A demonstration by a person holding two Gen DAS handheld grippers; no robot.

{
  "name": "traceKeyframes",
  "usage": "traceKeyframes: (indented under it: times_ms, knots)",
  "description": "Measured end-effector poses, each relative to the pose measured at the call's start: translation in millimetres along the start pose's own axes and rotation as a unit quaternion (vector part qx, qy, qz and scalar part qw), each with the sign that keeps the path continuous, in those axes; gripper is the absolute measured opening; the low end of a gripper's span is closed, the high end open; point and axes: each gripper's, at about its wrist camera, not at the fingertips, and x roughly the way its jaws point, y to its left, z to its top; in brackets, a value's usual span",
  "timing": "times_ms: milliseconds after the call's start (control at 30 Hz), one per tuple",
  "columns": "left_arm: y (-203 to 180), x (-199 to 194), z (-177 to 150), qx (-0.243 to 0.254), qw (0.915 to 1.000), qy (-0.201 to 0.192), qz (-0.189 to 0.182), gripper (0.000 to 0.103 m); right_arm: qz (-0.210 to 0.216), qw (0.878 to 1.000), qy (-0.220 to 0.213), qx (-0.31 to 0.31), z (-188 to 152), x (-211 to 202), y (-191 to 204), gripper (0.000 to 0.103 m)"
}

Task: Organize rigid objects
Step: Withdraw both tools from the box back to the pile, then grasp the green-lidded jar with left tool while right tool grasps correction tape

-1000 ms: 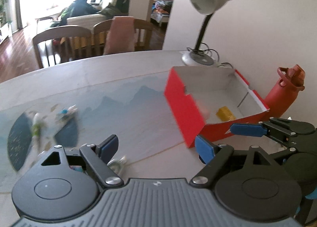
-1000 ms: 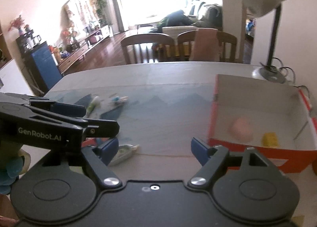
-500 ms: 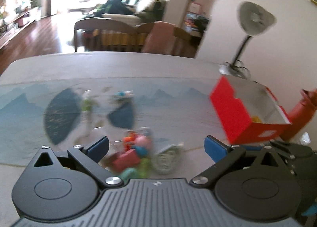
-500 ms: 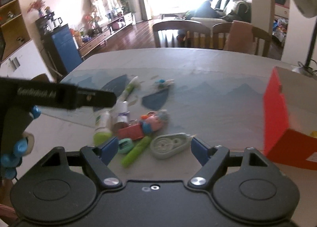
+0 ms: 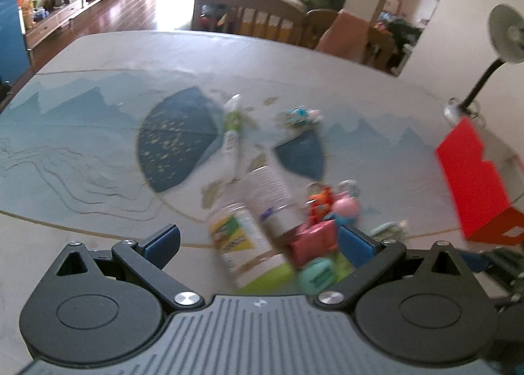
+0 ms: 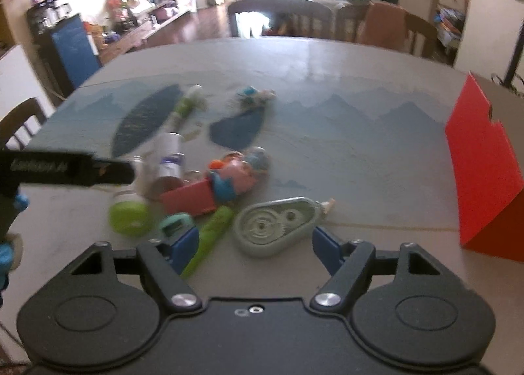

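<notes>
Two grippers' jaws gape over the toy pile (image 6: 209, 191)

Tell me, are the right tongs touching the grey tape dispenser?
Apart. The right wrist view shows the closing right tongs framing the tape dispenser, with bare table showing beside each pad.

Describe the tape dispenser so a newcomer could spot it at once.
Find the red box at the table's right side, then the toy pile to its left. The tape dispenser lies at the pile's near right edge, beside a green marker. It alone is grey-green and teardrop-shaped, with round gears showing through its flat side.
</notes>
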Motion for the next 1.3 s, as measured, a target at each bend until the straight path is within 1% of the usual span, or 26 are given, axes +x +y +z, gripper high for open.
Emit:
traceKeyframes:
  times_ms: [100, 200, 433, 600, 733, 933, 1033, 1133, 1233, 1267, 1300]
  knots:
    - [5.8, 12.3, -3.3, -0.004, 0.9999, 0.012, 0.010, 0.103, -0.026, 0.999, -0.001, 0.034, 8.1, 14.0, -6.6, 0.076]
    - [7.9, 21.0, -5.9, -0.003, 0.9997, 0.019, 0.016, 0.103, -0.042, 0.998, 0.009, 0.046, 13.0, 32.4, -8.1, 0.076]
    - [10.0, 32.9, -8.7, 0.001, 0.9994, 0.027, 0.022, 0.103, -0.066, 0.997, 0.021, 0.034, 15.8, 53.4, -0.9, 0.076]
    - [10.7, 39.7, -11.6, 0.005, 0.9990, 0.031, 0.032, 0.103, -0.081, 0.996, 0.017, 0.019, 18.1, 60.7, 6.2, 0.076]
    - [12.0, 46.1, -13.4, 0.003, 0.9988, 0.037, 0.033, 0.103, -0.091, 0.996, 0.018, 0.010, 17.7, 65.5, 9.3, 0.076]
    - [15.5, 51.3, -14.1, -0.001, 0.9987, 0.042, 0.030, 0.102, -0.102, 0.995, 0.016, 0.006, 5.7, 61.6, 4.7, 0.077]
    - [17.5, 51.5, -14.6, -0.005, 0.9987, 0.042, 0.028, 0.102, -0.104, 0.994, 0.017, 0.016, -0.3, 55.3, -1.8, 0.077]
    - [19.8, 51.1, -15.2, -0.010, 0.9988, 0.042, 0.024, 0.098, -0.101, 0.994, 0.016, 0.032, -7.2, 49.8, -9.8, 0.078]
    - [20.4, 51.1, -15.2, -0.009, 0.9988, 0.042, 0.022, 0.094, -0.096, 0.994, 0.017, 0.040, -9.4, 47.8, -13.3, 0.075]
    - [20.7, 50.8, -15.4, -0.009, 0.9989, 0.042, 0.021, 0.092, -0.094, 0.995, 0.016, 0.040, -9.6, 47.3, -13.5, 0.074]
    - [21.0, 50.5, -15.5, -0.008, 0.9989, 0.041, 0.019, 0.091, -0.094, 0.995, 0.016, 0.040, -9.8, 47.2, -13.4, 0.070]
